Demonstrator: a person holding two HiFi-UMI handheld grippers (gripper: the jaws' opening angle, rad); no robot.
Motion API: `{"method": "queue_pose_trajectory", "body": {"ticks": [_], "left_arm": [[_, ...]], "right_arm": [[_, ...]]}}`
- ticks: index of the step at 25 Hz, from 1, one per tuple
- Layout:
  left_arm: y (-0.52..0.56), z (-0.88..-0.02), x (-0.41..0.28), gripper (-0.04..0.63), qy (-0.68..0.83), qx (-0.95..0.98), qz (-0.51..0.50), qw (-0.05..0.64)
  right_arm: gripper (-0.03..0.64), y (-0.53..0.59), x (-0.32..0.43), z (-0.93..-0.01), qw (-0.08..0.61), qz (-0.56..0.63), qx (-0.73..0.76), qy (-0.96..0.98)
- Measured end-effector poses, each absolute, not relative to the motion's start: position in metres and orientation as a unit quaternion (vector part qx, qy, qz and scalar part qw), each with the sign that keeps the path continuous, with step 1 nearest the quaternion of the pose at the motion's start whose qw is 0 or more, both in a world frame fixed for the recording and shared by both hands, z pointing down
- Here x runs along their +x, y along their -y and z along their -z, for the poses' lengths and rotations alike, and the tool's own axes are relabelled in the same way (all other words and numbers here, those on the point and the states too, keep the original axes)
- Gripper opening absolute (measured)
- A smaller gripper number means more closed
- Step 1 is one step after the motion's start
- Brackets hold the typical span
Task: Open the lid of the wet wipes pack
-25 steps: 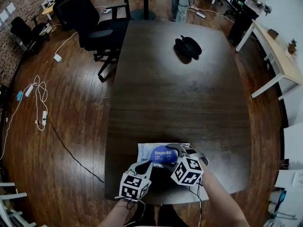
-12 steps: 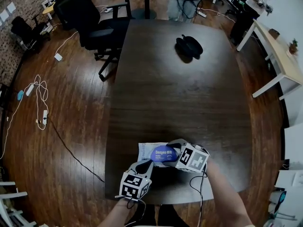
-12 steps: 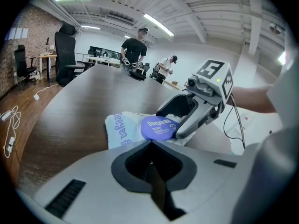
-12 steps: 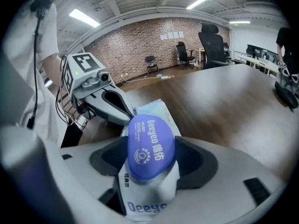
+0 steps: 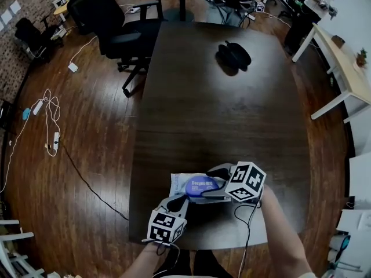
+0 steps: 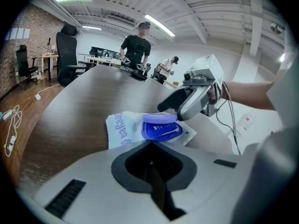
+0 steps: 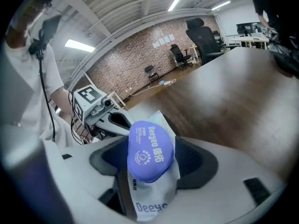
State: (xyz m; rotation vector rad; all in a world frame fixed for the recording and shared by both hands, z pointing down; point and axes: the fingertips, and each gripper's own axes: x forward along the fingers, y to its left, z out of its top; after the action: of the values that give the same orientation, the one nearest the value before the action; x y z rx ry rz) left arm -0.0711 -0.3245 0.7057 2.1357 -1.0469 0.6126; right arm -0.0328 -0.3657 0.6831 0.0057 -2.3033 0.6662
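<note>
Read the right gripper (image 5: 217, 183) as clamped on the right edge of the blue lid (image 7: 150, 148). Read the left gripper (image 6: 150, 147) as closed, tip touching the near-left edge of the wet wipes pack (image 5: 179, 183). Locate pack near the front edge of the table (image 5: 220, 114), long axis left-right. Expect upward pull from right, hold-down from left.

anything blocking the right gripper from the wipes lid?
Nothing visible. The right gripper has the blue lid between its jaws; the left gripper, shut, sits at the near edge of the pack, off the lid.
</note>
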Motion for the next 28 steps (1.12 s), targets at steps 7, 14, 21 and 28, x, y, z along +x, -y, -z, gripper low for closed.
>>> {"method": "queue_pose_trajectory", "body": {"ticks": [7,14,21,28], "left_arm": [[0.324,-0.706,-0.072,0.000,0.404,0.819,-0.232,0.335],[0.324,-0.698,-0.073,0.000,0.416,0.824,-0.189,0.335],[0.324,-0.670,-0.082,0.000,0.443,0.832,-0.145,0.301],[0.323,-0.622,-0.090,0.000,0.472,0.832,-0.115,0.269]], "right_arm": [[0.311,0.422,-0.024,-0.647,0.232,-0.287,0.116,0.922],[0.311,0.474,-0.003,-0.657,0.161,-0.305,0.249,0.905],[0.311,0.483,0.006,-0.662,0.152,-0.299,0.322,0.885],[0.311,0.432,0.023,-0.604,0.116,-0.254,0.335,0.900]]}}
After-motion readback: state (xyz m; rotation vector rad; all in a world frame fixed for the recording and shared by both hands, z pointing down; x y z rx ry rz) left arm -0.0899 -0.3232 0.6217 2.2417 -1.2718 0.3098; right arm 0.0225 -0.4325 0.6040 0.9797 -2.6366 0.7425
